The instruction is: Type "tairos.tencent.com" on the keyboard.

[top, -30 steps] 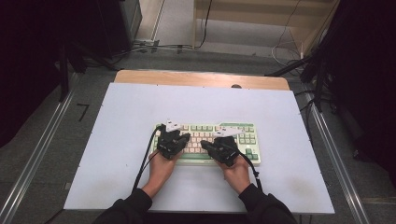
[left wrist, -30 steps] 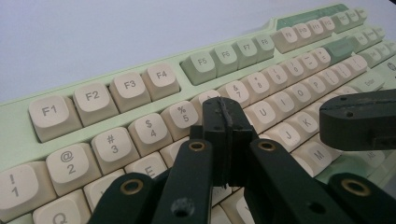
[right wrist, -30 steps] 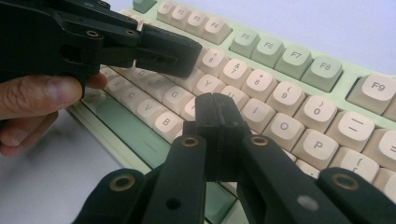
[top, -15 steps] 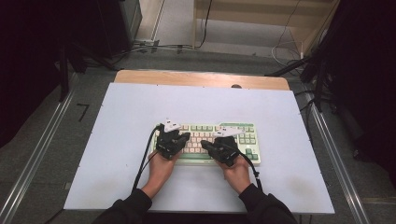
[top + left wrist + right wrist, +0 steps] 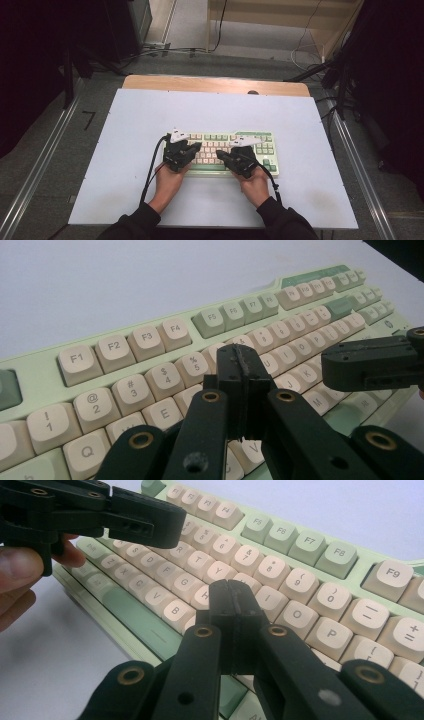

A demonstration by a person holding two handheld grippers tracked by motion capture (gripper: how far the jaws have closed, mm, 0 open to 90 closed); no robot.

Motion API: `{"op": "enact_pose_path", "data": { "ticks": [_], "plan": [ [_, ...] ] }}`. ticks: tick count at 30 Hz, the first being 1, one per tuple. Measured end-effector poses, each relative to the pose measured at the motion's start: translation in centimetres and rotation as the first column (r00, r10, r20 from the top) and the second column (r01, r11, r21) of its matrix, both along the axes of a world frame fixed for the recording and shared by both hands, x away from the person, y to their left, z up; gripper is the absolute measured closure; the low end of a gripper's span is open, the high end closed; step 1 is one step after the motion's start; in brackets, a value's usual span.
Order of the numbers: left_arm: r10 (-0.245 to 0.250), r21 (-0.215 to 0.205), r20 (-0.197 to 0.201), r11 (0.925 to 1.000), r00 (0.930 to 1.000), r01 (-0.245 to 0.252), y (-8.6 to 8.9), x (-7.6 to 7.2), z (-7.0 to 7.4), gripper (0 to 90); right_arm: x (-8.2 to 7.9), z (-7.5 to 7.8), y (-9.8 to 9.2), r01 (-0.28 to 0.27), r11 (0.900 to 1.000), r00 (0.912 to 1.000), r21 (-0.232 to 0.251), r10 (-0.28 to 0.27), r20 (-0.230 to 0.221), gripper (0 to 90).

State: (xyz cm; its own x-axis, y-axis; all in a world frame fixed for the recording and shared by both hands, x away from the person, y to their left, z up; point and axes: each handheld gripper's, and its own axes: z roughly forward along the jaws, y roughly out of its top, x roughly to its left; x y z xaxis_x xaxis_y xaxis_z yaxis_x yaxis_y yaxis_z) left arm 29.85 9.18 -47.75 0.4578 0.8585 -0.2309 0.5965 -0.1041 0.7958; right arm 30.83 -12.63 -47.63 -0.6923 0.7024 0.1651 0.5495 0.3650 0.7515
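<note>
Two grippers: both over the keyboard (image 5: 225, 150), one in each hand
Left gripper (image 5: 240, 371): jaws pressed together, nothing between them, tips over the letter keys below the 5 key
Right gripper (image 5: 231, 605): jaws closed too, empty, tips above the keys near the spacebar (image 5: 132, 615)
Keyboard: pale green, cream keys, lying flat near the middle of the white table (image 5: 150, 115), long side facing the person
Hands: wrists just off the keyboard's near edge
</note>
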Motion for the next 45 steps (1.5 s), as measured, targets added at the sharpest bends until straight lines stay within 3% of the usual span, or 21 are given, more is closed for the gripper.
{"op": "enact_pose_path", "data": {
  "ticks": [28,45],
  "plan": [
    [0.054,-0.017,0.013,0.9984,0.9985,-0.053,3.1,-1.1,0.5,90.0,-0.4,0.1,-0.9,0.009,1.0,0.9999,-0.016,-0.009,0.01,87.3],
    [0.067,-0.013,0.007,0.9977,0.9978,-0.066,3.6,-1.1,0.3,90.0,-0.4,-0.2,-2.2,0.036,0.998,0.9993,-0.047,-0.035,0.016,87.3]
  ]
}}
